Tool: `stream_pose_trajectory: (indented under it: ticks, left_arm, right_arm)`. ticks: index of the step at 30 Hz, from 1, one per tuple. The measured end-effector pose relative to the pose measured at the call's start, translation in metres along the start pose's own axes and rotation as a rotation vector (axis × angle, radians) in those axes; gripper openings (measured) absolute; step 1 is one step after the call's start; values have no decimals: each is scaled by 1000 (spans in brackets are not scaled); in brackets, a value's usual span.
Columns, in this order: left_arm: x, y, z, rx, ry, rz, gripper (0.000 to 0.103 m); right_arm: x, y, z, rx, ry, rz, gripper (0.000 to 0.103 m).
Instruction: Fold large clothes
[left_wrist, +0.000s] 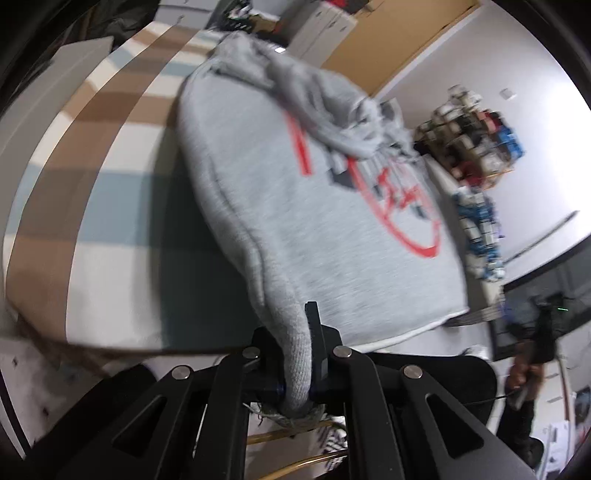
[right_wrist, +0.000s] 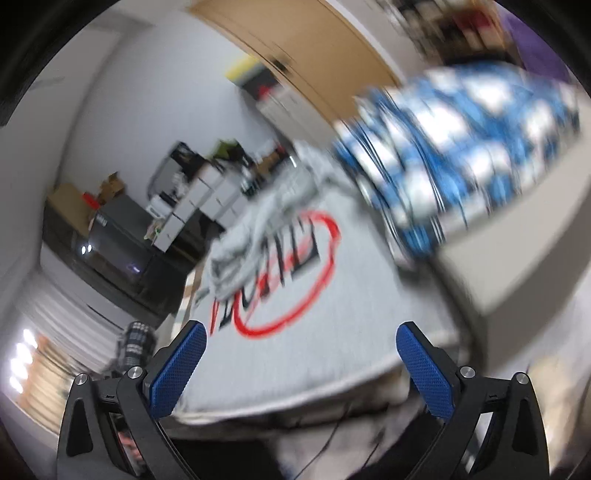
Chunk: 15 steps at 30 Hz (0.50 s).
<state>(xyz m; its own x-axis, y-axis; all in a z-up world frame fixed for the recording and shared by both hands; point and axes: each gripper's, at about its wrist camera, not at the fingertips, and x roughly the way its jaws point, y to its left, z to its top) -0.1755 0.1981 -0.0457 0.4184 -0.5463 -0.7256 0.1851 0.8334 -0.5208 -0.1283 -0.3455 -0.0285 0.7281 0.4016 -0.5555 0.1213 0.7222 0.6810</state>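
A: Grip check — left hand-held gripper (left_wrist: 297, 369) is clamped on a bunched corner of the grey sweatshirt (left_wrist: 295, 206), knit hem wadded between the jaws. Right hand-held gripper (right_wrist: 301, 363) stands wide and empty over the near hem.

B: Risk?

A: Thick fleece, small bite. If the left pulls while the right has nothing, the corner could slip out or drag the body askew on the striped cover (left_wrist: 110, 184).

B: Farther out?

A: Sweatshirt lies mostly flat, red oval print (left_wrist: 406, 206) up; a crumpled part — sleeve or hood, can't tell — heaped at the far end may fold in lumpy. Blue-white patterned cloth (right_wrist: 461, 147) sits just beside it.
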Motion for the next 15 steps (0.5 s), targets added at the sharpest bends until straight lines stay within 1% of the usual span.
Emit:
stream_pose_trajectory:
  ticks: [2, 3, 4, 5, 7, 8, 9, 11, 12, 14, 15]
  left_arm:
    - [-12, 0, 10, 3, -31, -74, 3]
    - [-15, -1, 13, 7, -48, -90, 3]
    - [-17, -4, 17, 25, -64, -88, 3]
    - [-15, -7, 20, 45, -59, -87, 3]
    - [-10, -11, 24, 79, -63, -91, 3]
    - [-8, -12, 25, 92, -71, -91, 3]
    - [-6, -11, 25, 98, -76, -104, 3]
    - [-6, -7, 26, 69, -82, -150, 3]
    - [-10, -8, 27, 79, -93, -160, 3]
    - [-12, -9, 28, 87, -108, -155, 3]
    - [-10, -6, 29, 72, -98, -166, 3]
  right_arm:
    - [8, -18, -1, 81, 75, -41, 103]
    - [10, -27, -1, 118, 88, -43, 103]
    - [9, -36, -2, 153, 86, -28, 103]
    - [8, -46, -2, 196, 86, -7, 103]
    - [15, -71, -3, 340, 138, 69, 103]
    - [16, -82, -7, 417, 135, 88, 103]
    - [16, -91, -10, 465, 107, 99, 103]
    - [19, -98, -15, 487, 88, 103, 103]
    - [22, -99, -17, 484, 85, 110, 103]
    - [31, -102, -25, 489, 77, 119, 103]
    - [35, -103, -28, 492, 76, 126, 103]
